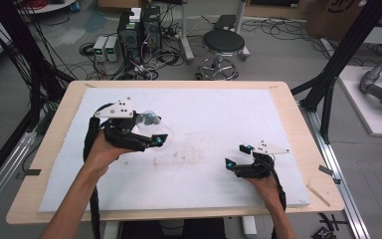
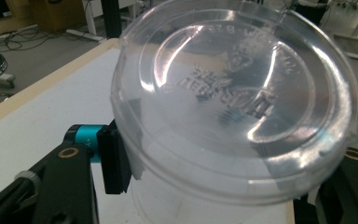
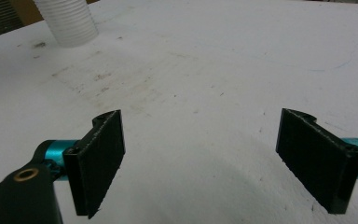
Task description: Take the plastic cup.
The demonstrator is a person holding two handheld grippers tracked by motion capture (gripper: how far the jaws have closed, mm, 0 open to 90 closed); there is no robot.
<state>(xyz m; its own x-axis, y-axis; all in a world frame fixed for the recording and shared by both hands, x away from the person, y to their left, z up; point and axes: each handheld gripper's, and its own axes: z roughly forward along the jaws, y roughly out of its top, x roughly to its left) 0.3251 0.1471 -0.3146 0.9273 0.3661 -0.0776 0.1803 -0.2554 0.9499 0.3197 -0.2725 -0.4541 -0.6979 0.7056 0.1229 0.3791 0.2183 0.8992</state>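
A clear plastic cup [image 1: 148,124] with a domed lid [image 2: 237,93] is held sideways above the left part of the white mat [image 1: 214,114]. My left gripper [image 1: 155,130] is shut on it. In the left gripper view one black pad [image 2: 114,158] presses the cup's side under the lid rim, and the other pad is hidden behind the cup. My right gripper [image 1: 236,156] rests low over the mat's right front, open, with bare mat between its pads [image 3: 102,158]. In the right gripper view a white ribbed cylinder [image 3: 70,21] shows at the top left.
The mat lies on a wooden table [image 1: 298,129] and carries faint brown stains [image 1: 179,157] near its middle. Beyond the far edge stand a black stool [image 1: 223,44] and computer boxes with cables [image 1: 139,30]. A black frame post [image 1: 338,55] rises at the right.
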